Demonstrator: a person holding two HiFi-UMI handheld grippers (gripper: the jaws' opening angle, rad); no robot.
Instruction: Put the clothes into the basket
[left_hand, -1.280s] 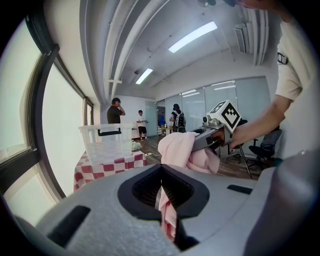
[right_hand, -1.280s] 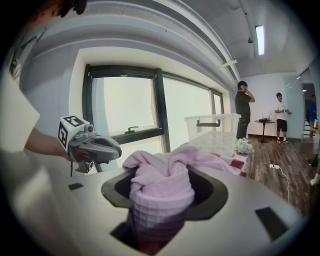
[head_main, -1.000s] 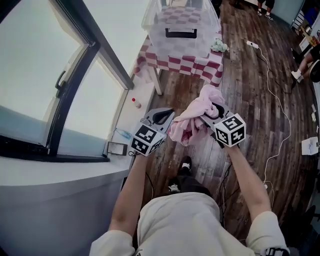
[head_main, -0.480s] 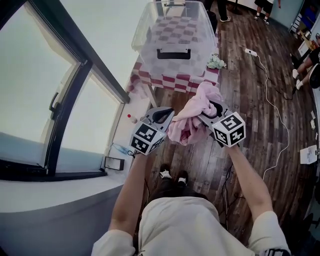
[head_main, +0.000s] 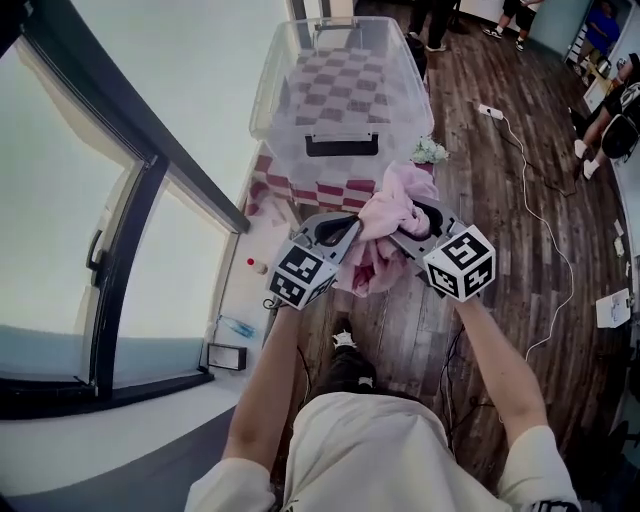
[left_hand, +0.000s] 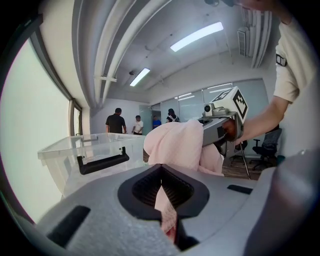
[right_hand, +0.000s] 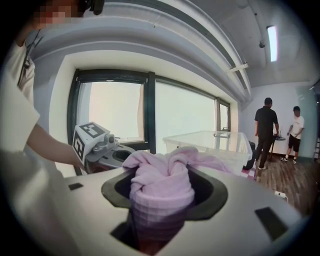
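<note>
Wooden floor (head_main: 500, 220) lies below. Your left gripper (head_main: 338, 230) is clamped on a thin fold of the pink cloth (head_main: 392, 212) and your right gripper (head_main: 422, 222) grips a thick bunch. You hold the cloth aloft, just near of the clear basket (head_main: 268, 95) on the checked table (head_main: 335, 192).

Dark wood plank floor (head_main: 500, 180), big dark-framed window (head_main: 70, 230), table in red-checked cloth (head_main: 300, 190), 2 ceiling strip lights (left_hand: 197, 36)
</note>
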